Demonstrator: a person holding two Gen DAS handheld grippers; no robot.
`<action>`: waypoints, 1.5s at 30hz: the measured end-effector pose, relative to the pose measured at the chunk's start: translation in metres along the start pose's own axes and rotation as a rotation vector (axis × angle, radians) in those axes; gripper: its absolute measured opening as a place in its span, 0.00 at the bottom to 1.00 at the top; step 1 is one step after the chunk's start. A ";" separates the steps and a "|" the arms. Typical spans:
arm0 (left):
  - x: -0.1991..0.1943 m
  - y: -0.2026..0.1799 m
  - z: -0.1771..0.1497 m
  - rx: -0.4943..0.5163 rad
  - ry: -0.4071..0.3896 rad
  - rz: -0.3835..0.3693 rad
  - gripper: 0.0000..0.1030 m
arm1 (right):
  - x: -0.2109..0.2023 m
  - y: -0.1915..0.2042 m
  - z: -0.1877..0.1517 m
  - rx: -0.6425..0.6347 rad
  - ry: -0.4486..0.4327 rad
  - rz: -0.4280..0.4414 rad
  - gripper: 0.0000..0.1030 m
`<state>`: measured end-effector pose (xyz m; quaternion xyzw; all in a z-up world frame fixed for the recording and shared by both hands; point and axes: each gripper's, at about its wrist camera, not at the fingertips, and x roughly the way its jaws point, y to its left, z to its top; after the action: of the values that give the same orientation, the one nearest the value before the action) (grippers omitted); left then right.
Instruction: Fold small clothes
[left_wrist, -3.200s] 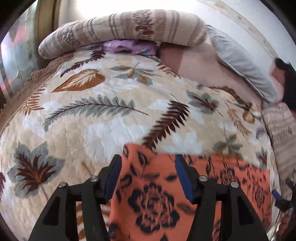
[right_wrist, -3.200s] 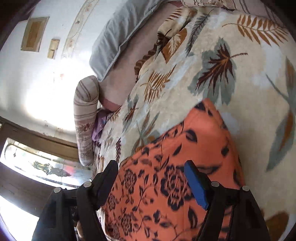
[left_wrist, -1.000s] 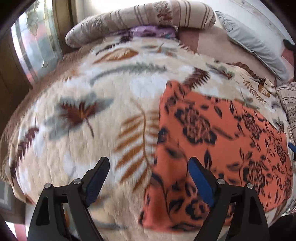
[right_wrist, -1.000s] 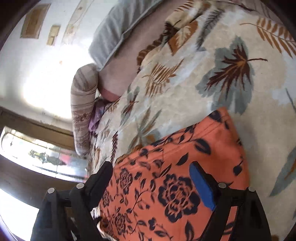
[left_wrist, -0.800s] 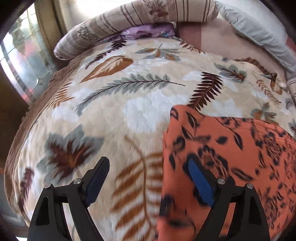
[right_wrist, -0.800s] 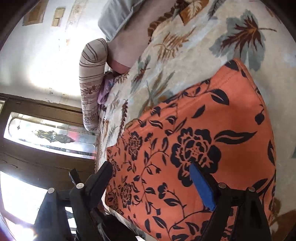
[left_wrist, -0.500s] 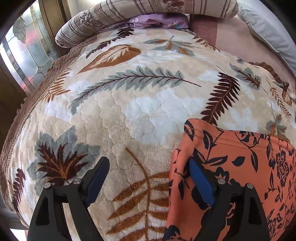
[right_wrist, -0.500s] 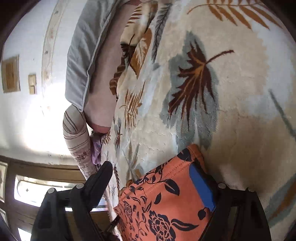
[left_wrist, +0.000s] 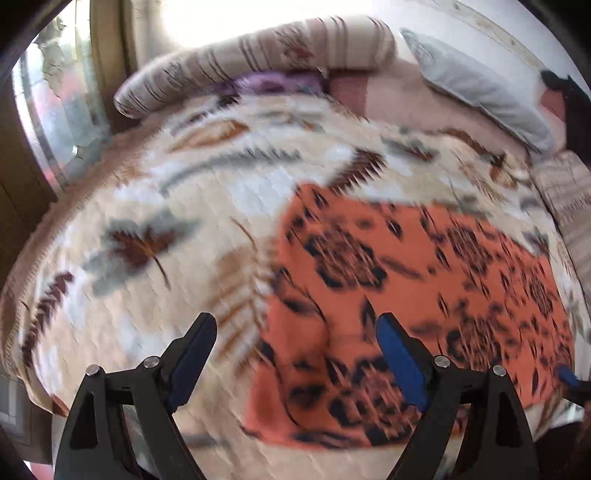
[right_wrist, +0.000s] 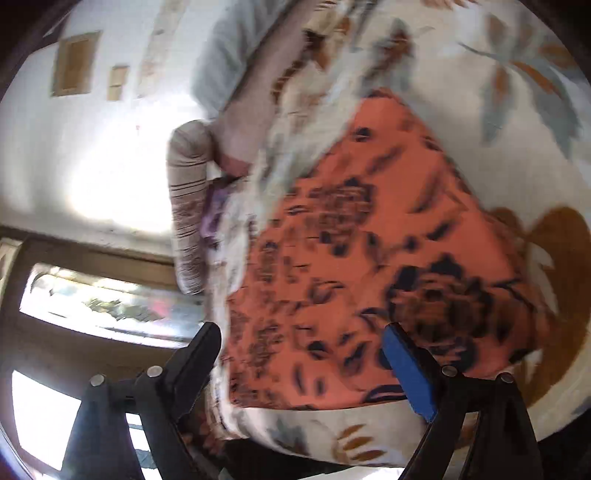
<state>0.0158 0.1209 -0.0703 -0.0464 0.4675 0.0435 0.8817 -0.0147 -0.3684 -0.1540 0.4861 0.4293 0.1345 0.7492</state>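
Observation:
An orange cloth with a black flower print lies flat on a leaf-patterned bedspread. My left gripper hangs open above the cloth's near left corner, one pad over the bedspread and the other over the cloth, and grips nothing. In the right wrist view the same orange cloth fills the middle. There my right gripper stands open over the cloth's near edge, its pads clear of the fabric. Both views are blurred.
A striped bolster and a purple cloth lie at the far end of the bed, with a grey pillow at the right. A wooden frame with patterned glass stands beside the bed. The bed's near edge drops off below the cloth.
Both grippers have pulled back from the cloth's far corners toward its near edge, so much more of the cloth shows. Both stayed open and empty.

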 end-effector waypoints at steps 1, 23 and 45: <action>0.010 -0.007 -0.010 0.026 0.038 0.016 0.86 | -0.001 -0.019 0.001 0.081 -0.033 0.024 0.84; 0.010 -0.003 -0.035 0.006 0.080 0.099 0.86 | 0.000 -0.012 -0.012 0.034 -0.049 0.009 0.88; -0.015 -0.087 -0.009 0.082 -0.026 -0.047 0.86 | -0.033 -0.043 -0.018 0.237 -0.165 0.032 0.90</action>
<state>0.0106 0.0326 -0.0594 -0.0207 0.4563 0.0040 0.8896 -0.0579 -0.3988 -0.1766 0.5872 0.3712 0.0544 0.7172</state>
